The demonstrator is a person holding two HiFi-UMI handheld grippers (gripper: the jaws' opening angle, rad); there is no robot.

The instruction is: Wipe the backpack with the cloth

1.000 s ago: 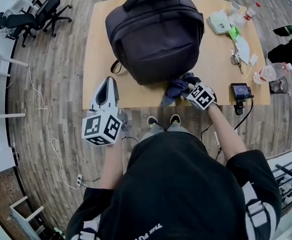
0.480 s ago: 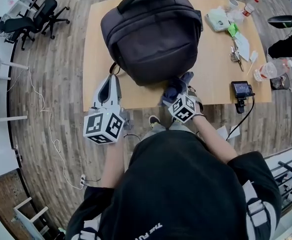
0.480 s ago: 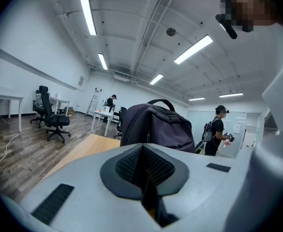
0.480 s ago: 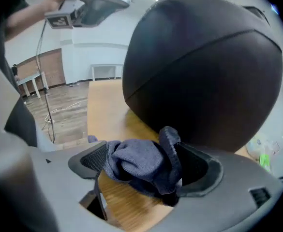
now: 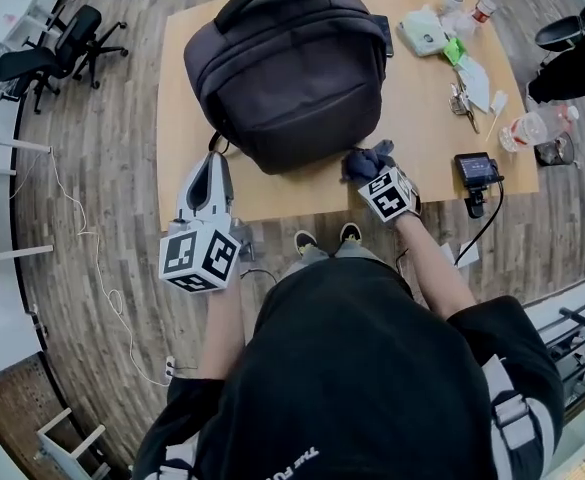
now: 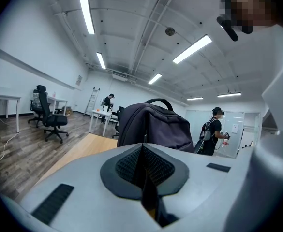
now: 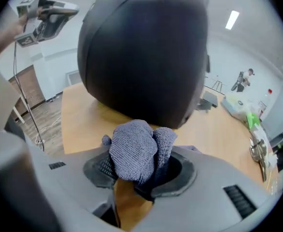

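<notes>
Cloth, a blue-grey knitted rag (image 7: pixel 140 151), stands bunched between the pads of the right gripper (image 7: pixel 142 174). Its jaws have just been closing and now clench the wad, whose lower folds are lost in the throat. Just beyond looms the dark grey fabric backpack (image 5: pixel 287 68), lying mid-table with its handle at the far edge; whether cloth and bag touch cannot be told. The left gripper (image 6: pixel 142 167) is clamped shut on nothing, over the near left of the light wooden table (image 5: pixel 172 118), beside the bag's corner. Bare wood runs in a strip on the left and a wider band on the right. Past that lie small clutter (image 5: pixel 467 78) and a black device (image 5: pixel 472 168) at the near edge.
</notes>
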